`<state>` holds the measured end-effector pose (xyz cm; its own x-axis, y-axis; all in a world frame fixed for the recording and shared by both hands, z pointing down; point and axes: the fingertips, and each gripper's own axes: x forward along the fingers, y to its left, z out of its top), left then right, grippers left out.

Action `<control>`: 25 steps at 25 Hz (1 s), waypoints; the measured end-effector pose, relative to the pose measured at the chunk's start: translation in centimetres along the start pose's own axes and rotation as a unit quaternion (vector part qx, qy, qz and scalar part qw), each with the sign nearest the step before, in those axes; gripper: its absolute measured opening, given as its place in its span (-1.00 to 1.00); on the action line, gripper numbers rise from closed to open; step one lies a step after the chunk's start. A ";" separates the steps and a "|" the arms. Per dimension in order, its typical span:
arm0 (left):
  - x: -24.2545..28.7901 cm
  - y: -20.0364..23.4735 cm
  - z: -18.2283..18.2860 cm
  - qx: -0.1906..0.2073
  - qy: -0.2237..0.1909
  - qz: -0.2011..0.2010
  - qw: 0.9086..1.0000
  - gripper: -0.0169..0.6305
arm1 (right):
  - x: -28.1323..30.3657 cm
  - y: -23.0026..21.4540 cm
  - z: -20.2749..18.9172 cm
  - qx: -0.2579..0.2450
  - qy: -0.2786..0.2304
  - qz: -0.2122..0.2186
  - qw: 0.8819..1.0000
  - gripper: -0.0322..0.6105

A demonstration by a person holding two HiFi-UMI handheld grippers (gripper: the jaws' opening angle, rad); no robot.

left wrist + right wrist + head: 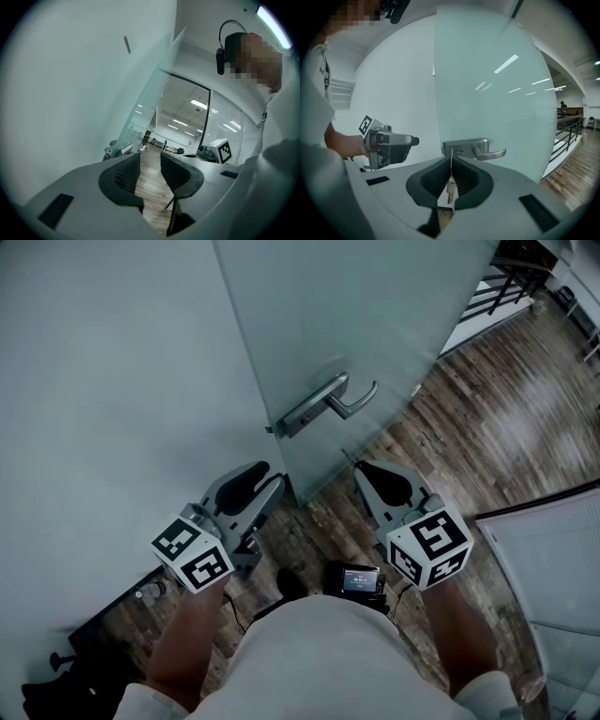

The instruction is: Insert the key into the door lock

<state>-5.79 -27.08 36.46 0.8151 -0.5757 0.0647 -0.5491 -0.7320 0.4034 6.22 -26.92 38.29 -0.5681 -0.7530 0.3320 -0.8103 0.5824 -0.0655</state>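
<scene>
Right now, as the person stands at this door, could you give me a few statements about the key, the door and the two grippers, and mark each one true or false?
1. The right gripper is shut on a key. True.
2. The left gripper holds a second key. False: its jaws stand apart with nothing between them.
3. The key is already in the lock. False: it sits in the gripper, short of the lock plate.
4. The door is frosted glass with a metal lever handle. True.
5. The floor is carpeted. False: it is wood planks.
</scene>
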 end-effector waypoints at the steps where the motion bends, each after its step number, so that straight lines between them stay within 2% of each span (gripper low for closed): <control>1: -0.1 -0.1 0.0 0.000 0.000 0.000 1.000 -0.48 | -0.1 0.0 0.0 0.000 0.000 0.000 1.000 -0.85; 25: -3.0 -2.7 -0.7 -0.010 0.001 0.001 1.000 -0.48 | -3.2 1.0 0.3 0.015 -0.004 -0.002 1.000 -0.85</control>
<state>-6.56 -23.12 35.84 0.8142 -0.5767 0.0674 -0.5471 -0.7232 0.4216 7.18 -23.97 36.85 -0.5655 -0.7577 0.3257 -0.8165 0.5700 -0.0919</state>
